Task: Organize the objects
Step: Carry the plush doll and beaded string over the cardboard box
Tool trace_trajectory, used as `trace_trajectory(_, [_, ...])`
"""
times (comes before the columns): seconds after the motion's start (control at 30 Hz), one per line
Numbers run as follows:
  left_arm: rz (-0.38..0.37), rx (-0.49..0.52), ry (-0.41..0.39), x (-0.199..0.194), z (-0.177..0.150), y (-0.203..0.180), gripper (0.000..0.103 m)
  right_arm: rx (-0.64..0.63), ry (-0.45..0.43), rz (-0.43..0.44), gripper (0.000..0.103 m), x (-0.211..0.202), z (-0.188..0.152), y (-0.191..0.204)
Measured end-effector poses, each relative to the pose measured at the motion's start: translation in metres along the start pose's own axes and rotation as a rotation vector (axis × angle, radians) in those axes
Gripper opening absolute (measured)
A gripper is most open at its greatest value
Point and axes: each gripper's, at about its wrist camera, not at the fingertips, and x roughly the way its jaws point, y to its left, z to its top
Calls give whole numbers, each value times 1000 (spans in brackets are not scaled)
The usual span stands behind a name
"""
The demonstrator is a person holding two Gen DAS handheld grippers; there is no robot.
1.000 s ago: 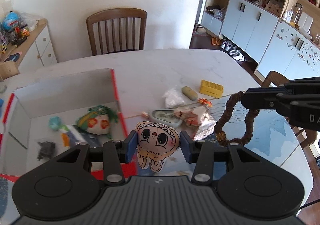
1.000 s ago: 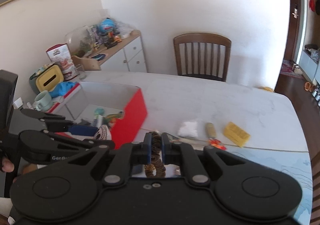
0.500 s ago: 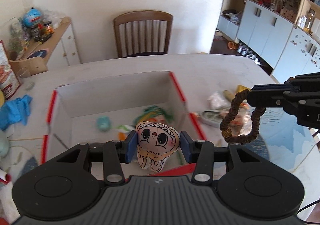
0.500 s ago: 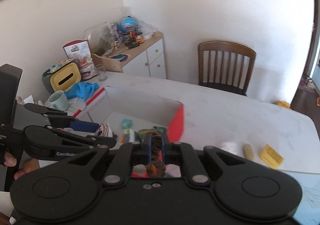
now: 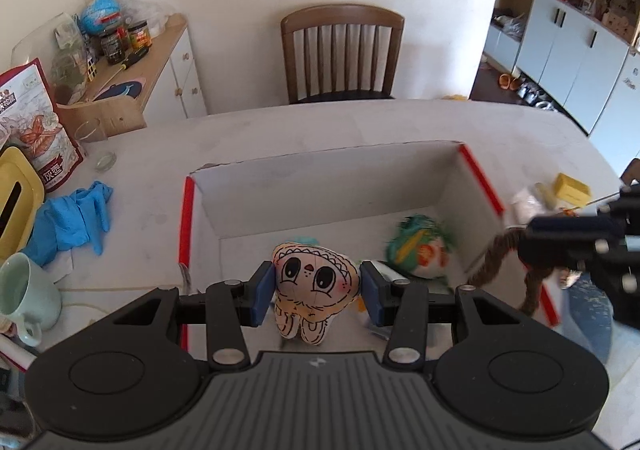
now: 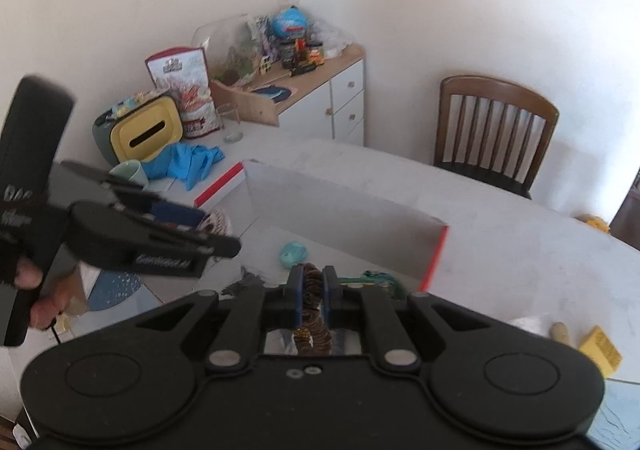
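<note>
The white box with red edges [image 5: 478, 180] serves as the landmark on the pale table [image 5: 320, 130]. The left gripper [image 5: 316, 288] hangs over the near part of the box, its blue pads [image 5: 264, 292] pressed against both sides of a small flat doll with big drawn eyes [image 5: 314, 292]. The doll is upright, face toward the camera, legs dangling below the pads, and its long axis runs top to bottom, pointing down into the box. The box floor lies directly beneath it, so the left hand's release looks like a plain drop.

The right gripper [image 6: 312, 290] has its fingers drawn narrow on a brown beaded bracelet [image 6: 312, 314], which hangs as a loop beneath them. In the left wrist view the bracelet [image 5: 496, 262] hangs at the box's right wall, roughly above the red rim; whether it sits inside or just outside that wall cannot be told through the blur. The right wrist view looks down across the box interior, which suggests the loop is close to clearing the edge.

Already inside the box lie a green and orange stuffed toy [image 5: 420, 250] near the right wall, a small teal ball [image 6: 294, 253] toward the middle, and a dark item [image 6: 248, 280] that is too blurred to name. A yellow block [image 5: 572, 187] and a white packet [image 5: 528, 202] lie on the table to the right of the box, well outside it.

Of the two, the left gripper is the better placed over open floor.
</note>
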Motion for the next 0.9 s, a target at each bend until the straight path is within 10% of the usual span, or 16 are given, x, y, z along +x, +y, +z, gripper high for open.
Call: trace_trajectory(0.9, [12, 84, 190, 107, 1, 5, 45, -97, 212, -25, 8, 105, -24, 35])
